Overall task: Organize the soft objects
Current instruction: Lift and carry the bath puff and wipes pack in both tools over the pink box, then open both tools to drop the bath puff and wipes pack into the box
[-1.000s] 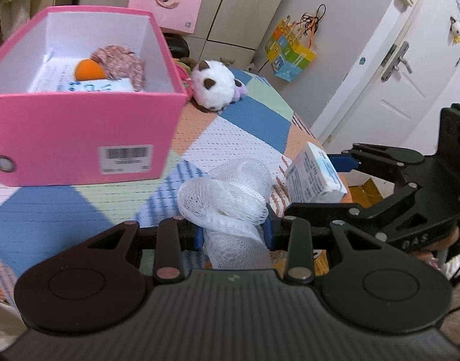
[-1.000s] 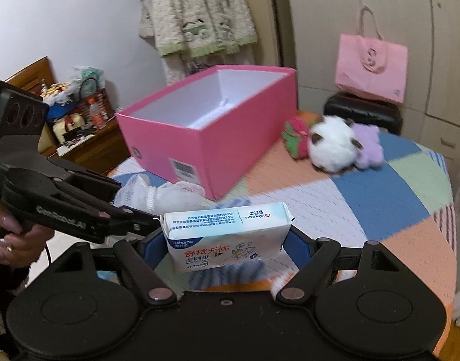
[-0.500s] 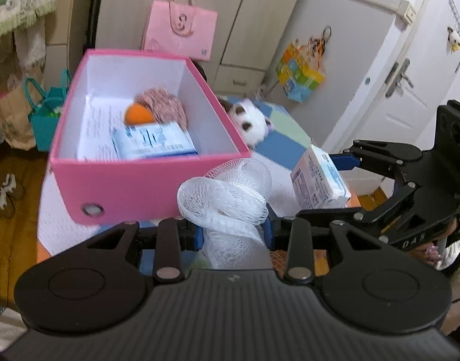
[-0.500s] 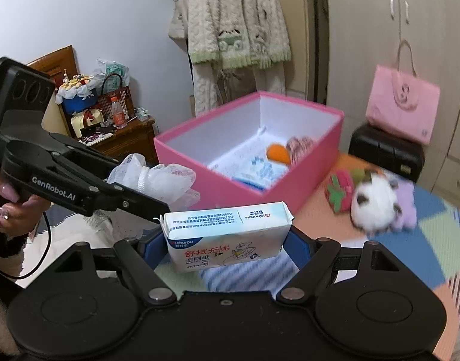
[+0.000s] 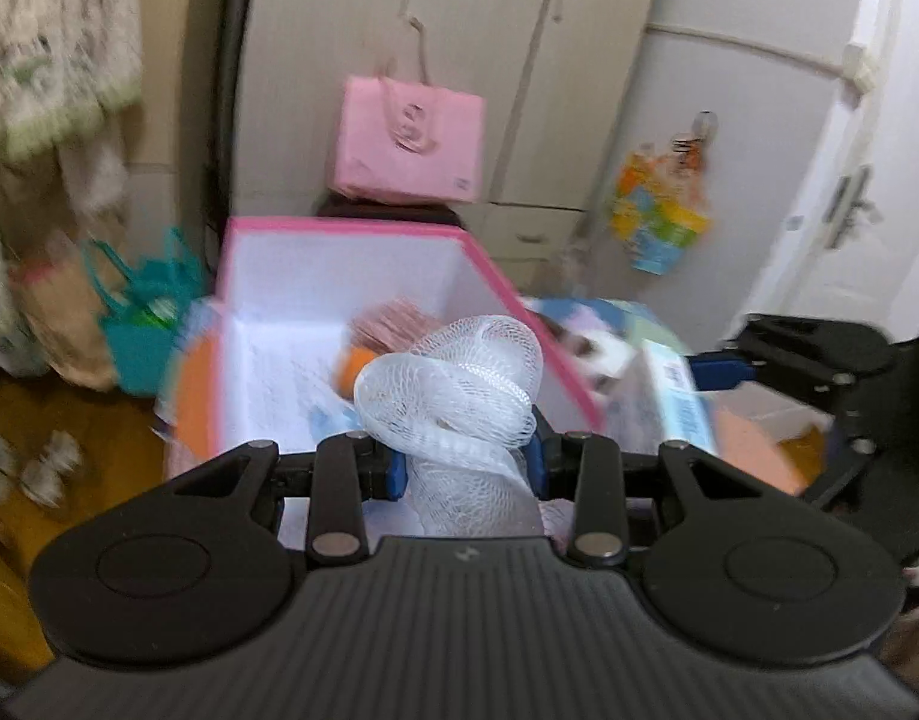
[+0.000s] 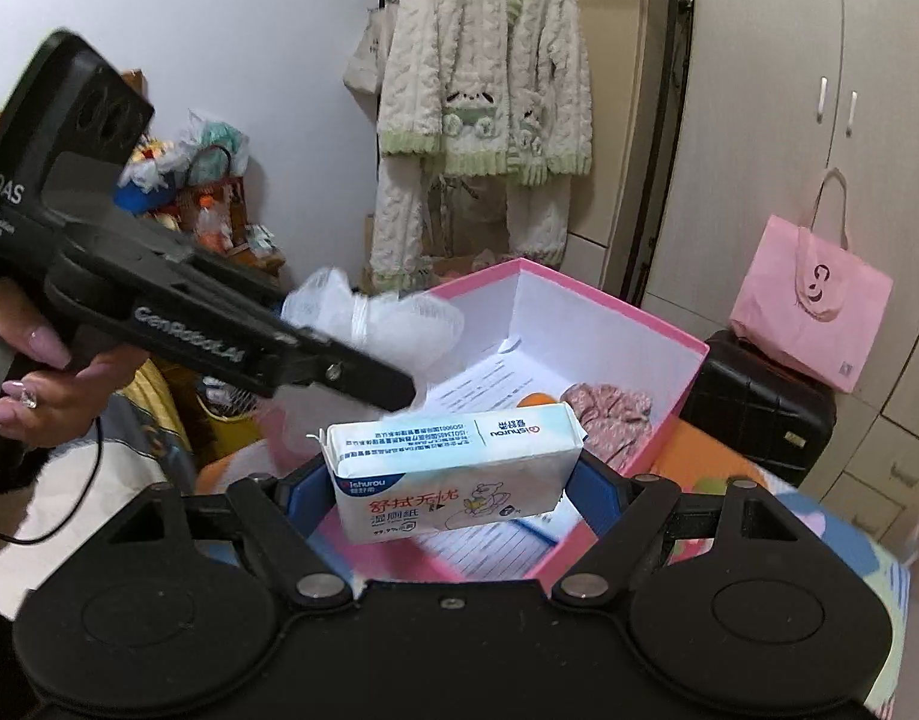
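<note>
My left gripper [image 5: 465, 462] is shut on a white mesh bath sponge [image 5: 453, 384], which hangs over the near end of the open pink box [image 5: 345, 228]. In the right wrist view the sponge [image 6: 393, 318] is level with the box's left rim [image 6: 615, 312]. My right gripper [image 6: 453, 498] is shut on a blue-and-white pack of wet tissues [image 6: 453, 468], held above the box's near corner. An orange ball [image 6: 534, 401], a pink patterned cloth [image 6: 609, 414] and a printed sheet [image 6: 483, 384] lie inside the box.
A black-and-white plush toy [image 5: 585, 348] lies on the patchwork tablecloth [image 6: 849, 540] right of the box. Behind stand a pink paper bag [image 6: 813, 306] on a black case [image 6: 759, 408] and wardrobe doors. A person's hand [image 6: 39, 372] grips the left tool.
Both grippers have risen and moved forward from beside the box to over its open top, each still gripping its object. The box's inside now shows from above.
</note>
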The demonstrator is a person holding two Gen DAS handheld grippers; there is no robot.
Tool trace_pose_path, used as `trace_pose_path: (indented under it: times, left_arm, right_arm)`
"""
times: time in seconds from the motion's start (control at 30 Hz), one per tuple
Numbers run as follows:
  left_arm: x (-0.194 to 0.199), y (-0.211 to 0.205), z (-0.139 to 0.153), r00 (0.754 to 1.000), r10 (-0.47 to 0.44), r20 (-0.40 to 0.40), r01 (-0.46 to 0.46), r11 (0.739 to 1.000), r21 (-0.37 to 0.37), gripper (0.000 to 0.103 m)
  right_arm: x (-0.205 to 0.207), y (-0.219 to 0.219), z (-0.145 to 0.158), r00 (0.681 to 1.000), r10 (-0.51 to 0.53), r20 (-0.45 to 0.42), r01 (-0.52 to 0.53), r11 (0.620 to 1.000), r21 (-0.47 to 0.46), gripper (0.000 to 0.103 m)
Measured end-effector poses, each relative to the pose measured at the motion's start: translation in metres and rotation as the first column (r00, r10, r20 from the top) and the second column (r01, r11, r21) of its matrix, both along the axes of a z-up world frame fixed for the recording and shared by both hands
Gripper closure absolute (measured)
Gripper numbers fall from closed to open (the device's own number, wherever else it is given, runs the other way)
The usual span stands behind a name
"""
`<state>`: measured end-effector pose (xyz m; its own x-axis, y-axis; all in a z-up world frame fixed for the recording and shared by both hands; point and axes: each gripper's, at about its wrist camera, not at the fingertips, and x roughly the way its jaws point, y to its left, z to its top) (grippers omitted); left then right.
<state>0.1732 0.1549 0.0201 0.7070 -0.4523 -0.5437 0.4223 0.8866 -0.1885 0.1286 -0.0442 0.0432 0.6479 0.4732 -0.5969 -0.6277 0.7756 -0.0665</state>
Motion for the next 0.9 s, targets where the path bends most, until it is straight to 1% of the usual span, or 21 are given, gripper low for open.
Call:
trace_pose_path:
  times: [0.03, 0.07, 0.1, 0.2, 0.3, 0.47, 0.57, 0.63, 0.7, 0.83, 0.9]
  left_arm:
    - [0.006, -0.001, -0.002, 1.0, 0.017, 0.013, -0.017, 0.999, 0.036, 0.068]
    - [0.015, -0.002, -0.004, 1.0, 0.026, 0.009, -0.026, 0.998, 0.062, 0.068]
    - [0.023, -0.001, -0.005, 1.0, 0.023, -0.009, -0.023, 0.997, 0.072, 0.068]
    - [0.05, -0.001, -0.011, 0.995, -0.015, -0.099, 0.022, 0.997, 0.068, 0.068]
    - [0.071, -0.005, -0.018, 0.99, -0.016, -0.14, 0.029, 0.995, 0.095, 0.068]
    - [0.099, -0.006, -0.028, 0.986, 0.011, -0.168, 0.009, 0.993, 0.119, 0.068]
    - [0.113, -0.008, -0.034, 0.982, 0.012, -0.19, 0.013, 0.991, 0.13, 0.067]
    - [0.118, -0.01, -0.037, 0.983, 0.007, -0.185, 0.022, 0.987, 0.158, 0.067]
    - [0.12, -0.013, -0.037, 0.983, 0.015, -0.183, 0.025, 0.977, 0.211, 0.067]
    - [0.127, -0.018, -0.035, 0.979, 0.006, -0.204, 0.043, 0.971, 0.235, 0.066]
    - [0.127, -0.022, -0.036, 0.981, 0.0, -0.196, 0.051, 0.966, 0.254, 0.065]
  right_arm:
    - [0.006, 0.004, -0.001, 1.0, 0.006, 0.003, -0.006, 1.0, -0.02, 0.019]
    - [0.011, 0.007, -0.002, 1.0, 0.012, 0.002, -0.012, 0.999, -0.035, 0.019]
    - [0.019, 0.01, -0.004, 1.0, 0.02, -0.003, -0.021, 0.999, -0.05, 0.019]
    - [0.041, 0.019, -0.008, 0.999, 0.038, -0.028, -0.04, 0.996, -0.076, 0.019]
    - [0.066, 0.028, -0.013, 0.997, 0.061, -0.056, -0.067, 0.992, -0.11, 0.019]
    - [0.098, 0.04, -0.027, 0.985, 0.095, -0.143, -0.117, 0.981, -0.156, 0.019]
    - [0.112, 0.048, -0.035, 0.983, 0.089, -0.161, -0.121, 0.972, -0.201, 0.019]
    - [0.12, 0.052, -0.041, 0.979, 0.086, -0.185, -0.128, 0.965, -0.228, 0.019]
    - [0.129, 0.058, -0.047, 0.973, 0.085, -0.216, -0.139, 0.958, -0.251, 0.019]
    - [0.141, 0.064, -0.056, 0.963, 0.078, -0.259, -0.154, 0.945, -0.287, 0.019]
    - [0.146, 0.065, -0.06, 0.962, 0.067, -0.266, -0.148, 0.943, -0.297, 0.018]
